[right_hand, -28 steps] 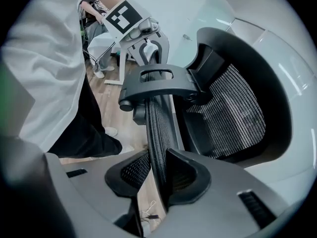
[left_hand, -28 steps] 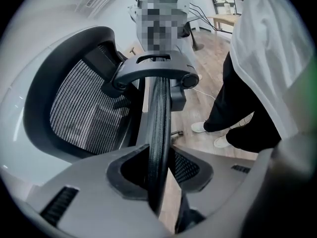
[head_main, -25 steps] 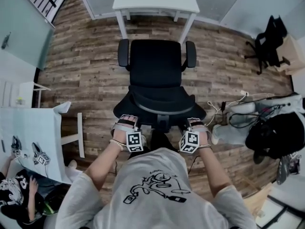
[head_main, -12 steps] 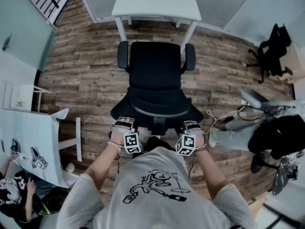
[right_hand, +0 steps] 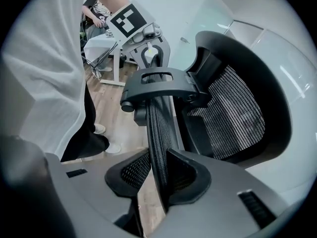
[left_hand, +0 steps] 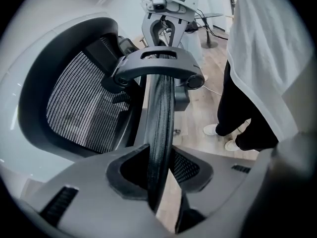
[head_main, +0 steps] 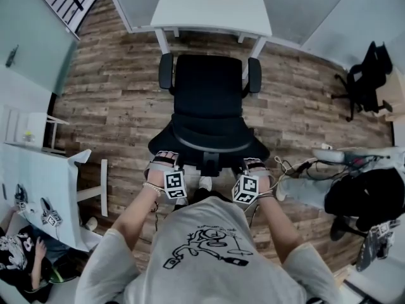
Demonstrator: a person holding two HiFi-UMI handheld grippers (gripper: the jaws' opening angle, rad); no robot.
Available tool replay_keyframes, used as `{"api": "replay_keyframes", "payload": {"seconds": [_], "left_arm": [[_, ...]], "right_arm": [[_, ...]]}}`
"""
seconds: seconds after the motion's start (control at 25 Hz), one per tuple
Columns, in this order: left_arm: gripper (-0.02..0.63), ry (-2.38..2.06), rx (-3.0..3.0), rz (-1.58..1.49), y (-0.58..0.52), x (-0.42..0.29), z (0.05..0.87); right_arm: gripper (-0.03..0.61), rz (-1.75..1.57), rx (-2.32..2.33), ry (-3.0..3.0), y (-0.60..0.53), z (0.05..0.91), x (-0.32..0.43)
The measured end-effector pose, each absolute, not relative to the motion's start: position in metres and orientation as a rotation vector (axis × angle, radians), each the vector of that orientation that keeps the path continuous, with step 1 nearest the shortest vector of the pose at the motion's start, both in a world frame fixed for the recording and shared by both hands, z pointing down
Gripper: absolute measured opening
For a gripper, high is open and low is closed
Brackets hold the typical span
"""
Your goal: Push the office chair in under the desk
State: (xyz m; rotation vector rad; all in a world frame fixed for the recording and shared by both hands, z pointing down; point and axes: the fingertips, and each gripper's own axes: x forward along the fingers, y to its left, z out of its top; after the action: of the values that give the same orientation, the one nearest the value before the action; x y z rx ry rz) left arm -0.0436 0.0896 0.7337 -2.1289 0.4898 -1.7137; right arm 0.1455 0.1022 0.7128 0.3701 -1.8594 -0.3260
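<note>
A black office chair sits at centre frame, its seat facing the white table at the top. The left tongs and right tongs each clamp its backrest rim.

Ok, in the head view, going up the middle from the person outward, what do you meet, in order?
White shirt → left gripper and right gripper, level with each other, both clamped on the next item → chair backrest → black seat → white desk.

L gripper fingers clamp office chair back rim, w/ person's legs nearby.
</note>
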Motion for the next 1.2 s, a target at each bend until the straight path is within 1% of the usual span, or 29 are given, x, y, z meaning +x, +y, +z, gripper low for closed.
{"api": "replay_keyframes", "payload": {"seconds": [1.2], "left_arm": [[0.121,0.479,-2.144,-1.713,-0.057,-0.043,0.734]], "right_arm": [[0.12,-0.28,0.379,-1.841,-0.046,0.716,0.147]]}}
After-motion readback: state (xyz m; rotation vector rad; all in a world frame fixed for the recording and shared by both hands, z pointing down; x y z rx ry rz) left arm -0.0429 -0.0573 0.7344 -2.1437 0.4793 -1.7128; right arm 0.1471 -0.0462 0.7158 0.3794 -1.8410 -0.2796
